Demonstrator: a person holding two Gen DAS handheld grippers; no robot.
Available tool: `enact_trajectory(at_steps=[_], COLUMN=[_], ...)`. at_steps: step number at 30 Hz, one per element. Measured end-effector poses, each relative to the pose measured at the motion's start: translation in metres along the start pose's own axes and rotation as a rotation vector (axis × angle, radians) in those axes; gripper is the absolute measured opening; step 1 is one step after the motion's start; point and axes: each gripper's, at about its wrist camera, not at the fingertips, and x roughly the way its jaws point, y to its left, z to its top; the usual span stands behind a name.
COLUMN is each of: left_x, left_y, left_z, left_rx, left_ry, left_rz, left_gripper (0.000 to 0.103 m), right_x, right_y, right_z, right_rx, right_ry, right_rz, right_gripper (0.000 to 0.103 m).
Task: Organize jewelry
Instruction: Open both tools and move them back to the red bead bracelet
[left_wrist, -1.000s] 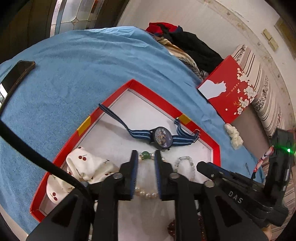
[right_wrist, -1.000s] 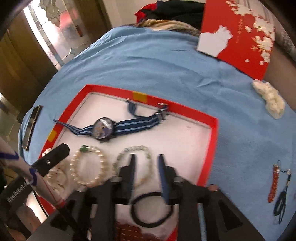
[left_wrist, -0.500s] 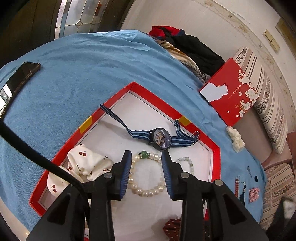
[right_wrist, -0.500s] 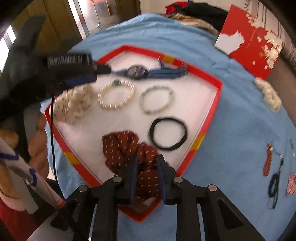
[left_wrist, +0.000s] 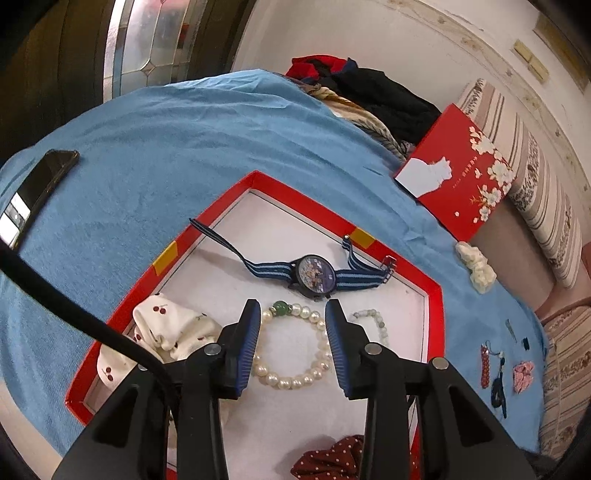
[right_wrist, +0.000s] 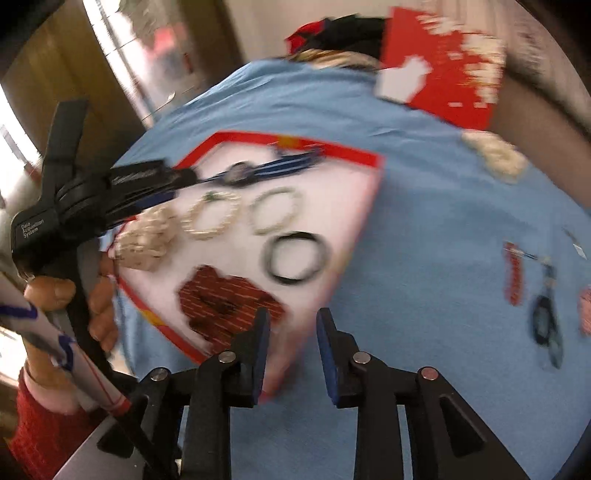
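A red-rimmed tray (left_wrist: 207, 218) with a white floor lies on the blue cloth. In it are a blue-strapped watch (left_wrist: 314, 273), a pearl bracelet (left_wrist: 295, 343), a pale bead bracelet (left_wrist: 373, 325), a cherry-print scrunchie (left_wrist: 170, 332), a black hair tie (right_wrist: 295, 258) and a dark red dotted scrunchie (right_wrist: 225, 299). My left gripper (left_wrist: 290, 308) hovers over the pearl bracelet, jaws opening, nothing pressed between them. My right gripper (right_wrist: 293, 314) hangs over the tray's near corner in a blurred view, jaws opening and empty. Red bead earrings (right_wrist: 513, 280) and a dark blue piece (right_wrist: 546, 321) lie loose on the cloth to its right.
A phone (left_wrist: 37, 188) lies at the cloth's left edge. A red lid with a white cat (left_wrist: 458, 184) leans at the back right, beside a clothes pile (left_wrist: 369, 88). A white ornament (left_wrist: 476, 266) sits by the tray. A hand (right_wrist: 55, 295) grips the left tool.
The left jaws have spread wider above the pearl bracelet. The right gripper has drawn back from the tray's middle to its near corner, out of the left view; the black hair tie stays in the tray.
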Motion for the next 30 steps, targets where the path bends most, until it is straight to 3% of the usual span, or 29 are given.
enact_trajectory(at_steps=[4, 10, 16, 21, 26, 30], left_x=[-0.01, -0.042, -0.073, -0.112, -0.146, -0.138], left_y=[-0.012, -0.049, -0.104, -0.147, -0.175, -0.196], left_z=[-0.01, -0.038, -0.081, -0.109, -0.115, -0.118], left_rx=[0.037, 0.139, 0.303, 0.423, 0.418, 0.438], left_ry=[-0.017, -0.104, -0.053, -0.027, -0.022, 0.003], left_rz=[-0.005, -0.036, -0.07, -0.109, -0.184, -0.177], left_gripper=[0.042, 0.048, 0.05, 0.056, 0.068, 0.077], right_x=[-0.03, -0.074, -0.123, -0.152, -0.177, -0.178], right_y=[-0.045, -0.116, -0.174, -0.191, -0.191, -0.193], right_z=[-0.029, -0.099, -0.156, -0.185, -0.199, -0.194], right_rx=[0.075, 0.219, 0.366, 0.423, 0.408, 0.405], right_ry=[-0.028, -0.04, -0.091, -0.144, -0.207, -0.227], right_rz=[-0.1, -0.259, -0.345, -0.366, -0.379, -0.374], right_gripper=[0.038, 0.039, 0.041, 0.041, 0.043, 0.045])
